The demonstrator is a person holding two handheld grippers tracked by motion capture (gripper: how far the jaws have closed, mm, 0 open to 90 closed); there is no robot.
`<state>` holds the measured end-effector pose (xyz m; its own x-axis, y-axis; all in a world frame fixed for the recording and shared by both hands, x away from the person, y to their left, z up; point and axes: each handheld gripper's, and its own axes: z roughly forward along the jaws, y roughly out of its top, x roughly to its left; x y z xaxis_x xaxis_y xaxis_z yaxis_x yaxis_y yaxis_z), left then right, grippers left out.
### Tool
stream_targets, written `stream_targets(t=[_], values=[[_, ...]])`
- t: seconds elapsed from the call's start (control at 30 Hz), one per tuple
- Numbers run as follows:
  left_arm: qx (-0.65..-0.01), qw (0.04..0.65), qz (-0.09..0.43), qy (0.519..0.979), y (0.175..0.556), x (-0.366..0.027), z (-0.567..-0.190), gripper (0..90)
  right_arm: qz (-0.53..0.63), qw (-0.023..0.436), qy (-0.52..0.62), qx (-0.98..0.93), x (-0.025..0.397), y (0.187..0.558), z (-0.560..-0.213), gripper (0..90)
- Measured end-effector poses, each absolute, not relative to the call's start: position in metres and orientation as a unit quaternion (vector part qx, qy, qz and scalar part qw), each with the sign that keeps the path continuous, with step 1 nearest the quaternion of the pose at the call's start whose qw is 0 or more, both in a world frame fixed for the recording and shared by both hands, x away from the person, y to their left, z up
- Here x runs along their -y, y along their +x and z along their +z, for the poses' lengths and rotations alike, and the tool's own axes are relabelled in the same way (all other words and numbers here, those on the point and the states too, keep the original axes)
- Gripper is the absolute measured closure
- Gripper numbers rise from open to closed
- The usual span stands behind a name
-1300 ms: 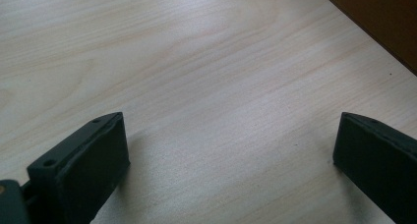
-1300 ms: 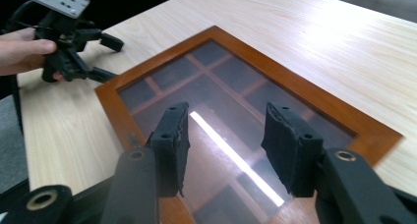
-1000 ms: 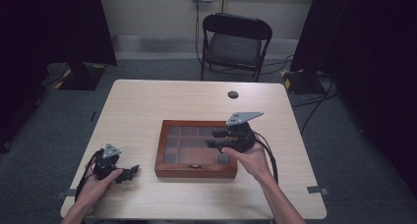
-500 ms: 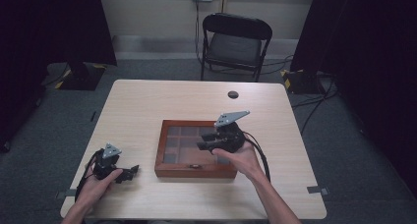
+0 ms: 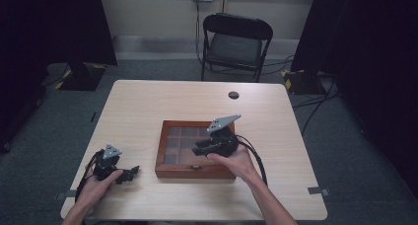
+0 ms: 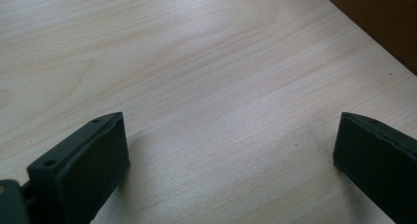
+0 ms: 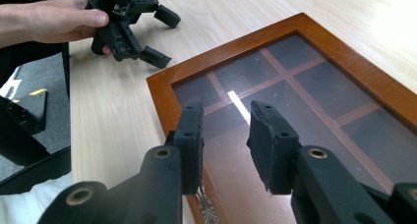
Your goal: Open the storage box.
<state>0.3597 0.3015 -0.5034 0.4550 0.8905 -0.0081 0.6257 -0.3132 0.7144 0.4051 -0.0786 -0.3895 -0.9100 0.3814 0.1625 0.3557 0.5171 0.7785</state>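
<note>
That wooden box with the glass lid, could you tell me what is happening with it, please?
A person holds tongs in each hand. The right tongs hover over the closed brown wooden box with its glass-paned lid, jaws a little apart above the front edge near its small metal clasp. The left tongs rest open on the pale wooden table, beside the box.

Box [image 5: 173,169] sits mid-table [image 5: 148,101] (right gripper [image 5: 202,148] above it), left gripper [image 5: 129,173] left.
</note>
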Motion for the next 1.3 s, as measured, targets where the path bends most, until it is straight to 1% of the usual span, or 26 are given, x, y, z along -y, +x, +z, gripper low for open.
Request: stream_targets(t=[0.23, 0.4, 0.57, 0.8, 1.3], values=[[-0.483, 0.333, 0.199, 0.785, 0.360, -0.301, -0.503, 0.0, 0.437, 0.003, 0.197, -0.877, 0.076, 0.403, -0.396, 71.4], [-0.483, 0.333, 0.199, 0.785, 0.360, -0.301, -0.503, 0.0, 0.423, -0.012, 0.186, -0.887, 0.075, 0.400, -0.407, 74.3], [-0.483, 0.332, 0.199, 0.785, 0.360, -0.302, -0.503, 0.0, 0.417, -0.017, 0.174, -0.892, 0.071, 0.398, -0.408, 75.6], [-0.483, 0.332, 0.199, 0.785, 0.360, -0.301, -0.503, 0.0, 0.405, -0.026, 0.172, -0.897, 0.071, 0.397, -0.422, 76.4], [-0.483, 0.332, 0.200, 0.785, 0.360, -0.301, -0.503, 0.0, 0.399, -0.018, 0.154, -0.904, 0.070, 0.394, -0.424, 81.9]])
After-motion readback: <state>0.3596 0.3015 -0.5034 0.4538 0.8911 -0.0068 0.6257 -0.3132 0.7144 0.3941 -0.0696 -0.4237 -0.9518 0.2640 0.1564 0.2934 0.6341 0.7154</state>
